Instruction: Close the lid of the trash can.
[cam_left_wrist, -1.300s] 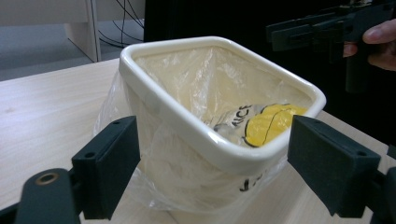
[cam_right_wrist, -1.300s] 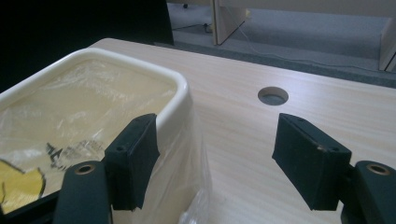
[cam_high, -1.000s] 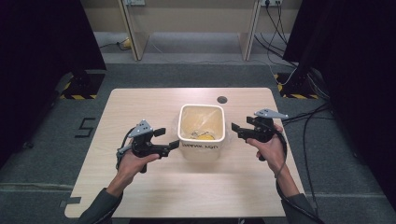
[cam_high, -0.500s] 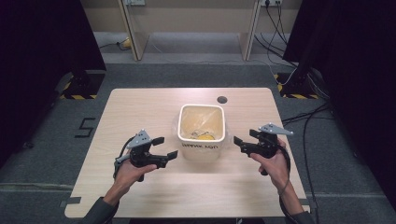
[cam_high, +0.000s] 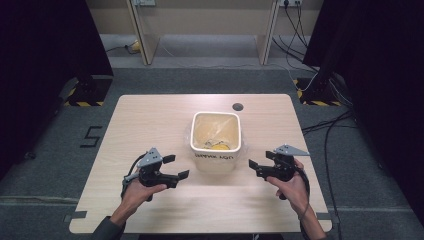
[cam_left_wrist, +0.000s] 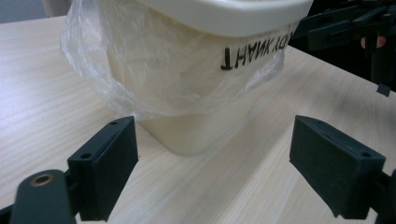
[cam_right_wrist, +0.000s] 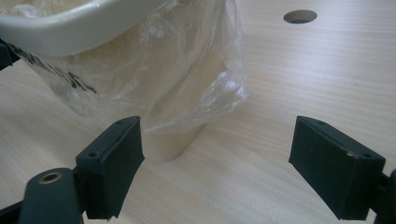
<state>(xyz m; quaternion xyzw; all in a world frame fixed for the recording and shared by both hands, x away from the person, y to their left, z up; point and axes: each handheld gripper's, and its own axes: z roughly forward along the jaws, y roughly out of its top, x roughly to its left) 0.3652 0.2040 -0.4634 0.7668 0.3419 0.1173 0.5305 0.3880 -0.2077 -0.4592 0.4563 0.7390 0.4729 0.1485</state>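
Cream bin (cam_high: 216, 137) upright near centre of wooden table (cam_high: 150, 120), lined w/ clear plastic bag (cam_left_wrist: 140, 60) whose loose edge drapes down outside walls. Black hand-lettering on near wall, upside down from this side. Something yellow at bottom of bin, inside liner — too small to tell what.

Left gripper (cam_high: 176, 167) just left of bin's near corner, held low over tabletop in left hand (cam_high: 137, 189), jaws spread wide, nothing between. In left gripper view, pads (cam_left_wrist: 109, 165) stand apart w/ bin's lower corner and bag fold framed between but farther off, not touched; right gripper seen at upper right past bin.

Right gripper (cam_high: 256, 165) just right of bin, in right hand (cam_high: 290, 187), grey three-cornered plate (cam_high: 291, 149) on top, cable trailing back by wrist. Jaws have just been opening, now spread wide — nothing in gap. In right gripper view, pads (cam_right_wrist: 114, 161) flank bin's base corner and hanging bag, no contact; round hole (cam_right_wrist: 300, 16) in tabletop farther off at upper right.

Both grippers apart from bin, pointing inward at it from either side. Dark carpet (cam_high: 60, 145) around table, cables (cam_high: 325, 125) on floor at right.
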